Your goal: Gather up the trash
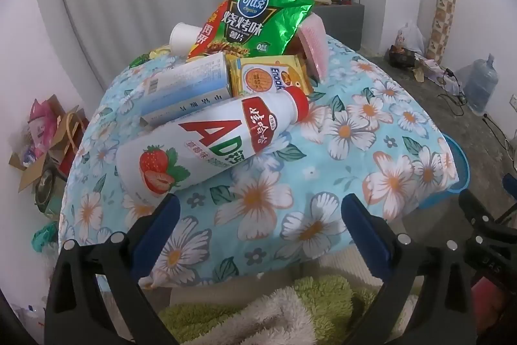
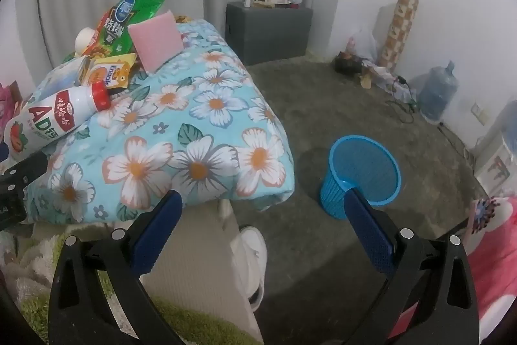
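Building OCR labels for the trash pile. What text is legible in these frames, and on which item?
"AD", large red letters: white bottle, red cap, strawberry picture.
"可比克", "烧烤味": green chip bag.
"Enaak", partly cut off: yellow snack packet.
Barcode and fine print on the pale blue box: too small to read.
Red label near the bottle's neck: Chinese characters, upside down, not legible.
Pink sponge, blue bin: no text.

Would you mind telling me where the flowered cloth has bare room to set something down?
Free: the near and right stretch of the flowered cloth, between the AD bottle and the edge above the blue basket. Crowded: the far-left corner, around the green chip bag.
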Available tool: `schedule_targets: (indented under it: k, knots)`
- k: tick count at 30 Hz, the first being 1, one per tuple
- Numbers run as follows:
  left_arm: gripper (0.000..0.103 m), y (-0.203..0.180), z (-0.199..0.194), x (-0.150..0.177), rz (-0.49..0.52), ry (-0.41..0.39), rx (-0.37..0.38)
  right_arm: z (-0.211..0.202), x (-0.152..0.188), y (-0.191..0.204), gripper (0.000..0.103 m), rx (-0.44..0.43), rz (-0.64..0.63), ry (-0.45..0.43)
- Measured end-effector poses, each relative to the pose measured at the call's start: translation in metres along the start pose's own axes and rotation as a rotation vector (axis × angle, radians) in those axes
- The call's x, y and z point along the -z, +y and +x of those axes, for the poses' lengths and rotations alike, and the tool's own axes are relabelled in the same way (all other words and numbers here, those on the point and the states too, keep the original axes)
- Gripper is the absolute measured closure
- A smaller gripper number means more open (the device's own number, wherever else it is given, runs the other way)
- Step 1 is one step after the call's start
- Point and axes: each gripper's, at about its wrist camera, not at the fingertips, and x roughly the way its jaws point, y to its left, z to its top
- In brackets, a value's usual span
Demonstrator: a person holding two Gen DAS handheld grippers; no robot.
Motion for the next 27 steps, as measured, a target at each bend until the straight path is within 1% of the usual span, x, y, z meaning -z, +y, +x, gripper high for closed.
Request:
schedule_targets:
  k: [13, 27]
  knots:
    - [0.006, -0.0004, -0.0009, 0.0003, -0.007, 0.005, 0.005, -0.0058, -0.0042, -0.0008, 0.007, 0.005, -0.008, -0.002]
    - [0.006, 0.0003, 0.0003, 0.0001, -0.008, 0.01, 0.012, -0.0033, -0.004, 0.0008, 0.007, 0.006, -0.009, -0.001]
